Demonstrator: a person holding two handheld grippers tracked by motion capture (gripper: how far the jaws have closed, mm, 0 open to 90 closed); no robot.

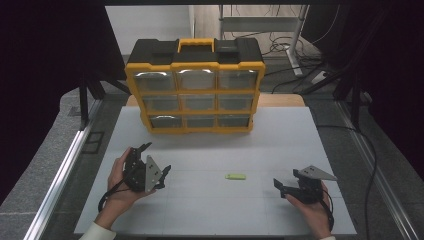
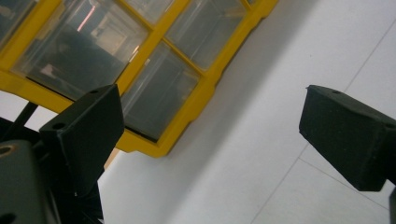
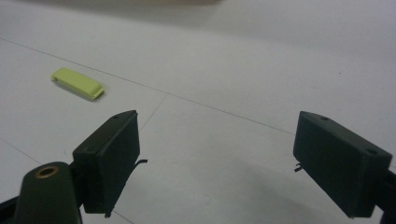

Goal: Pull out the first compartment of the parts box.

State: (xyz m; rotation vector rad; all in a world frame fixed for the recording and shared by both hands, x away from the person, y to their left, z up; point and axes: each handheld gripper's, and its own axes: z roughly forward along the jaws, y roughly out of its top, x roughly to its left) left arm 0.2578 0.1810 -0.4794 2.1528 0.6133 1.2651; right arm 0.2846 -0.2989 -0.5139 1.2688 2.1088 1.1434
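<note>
Yellow organizer (image 1: pixel 195 92), clear drawers, contents unclear.

A yellow-and-black drawer organizer (image 1: pixel 195 90) stands upright at the white table's (image 1: pixel 280 145) far edge.

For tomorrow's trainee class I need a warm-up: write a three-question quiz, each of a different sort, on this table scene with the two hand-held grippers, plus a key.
1. True or false: the left hand-held gripper is shut on the green piece.
2. Which hand-held gripper is nearer the green piece? A) left B) right
3. Fill in: the drawer organiser has a ____ frame.

Key
1. False: its jaws stand open and empty, and the piece lies alone on the white table.
2. B
3. yellow
</note>
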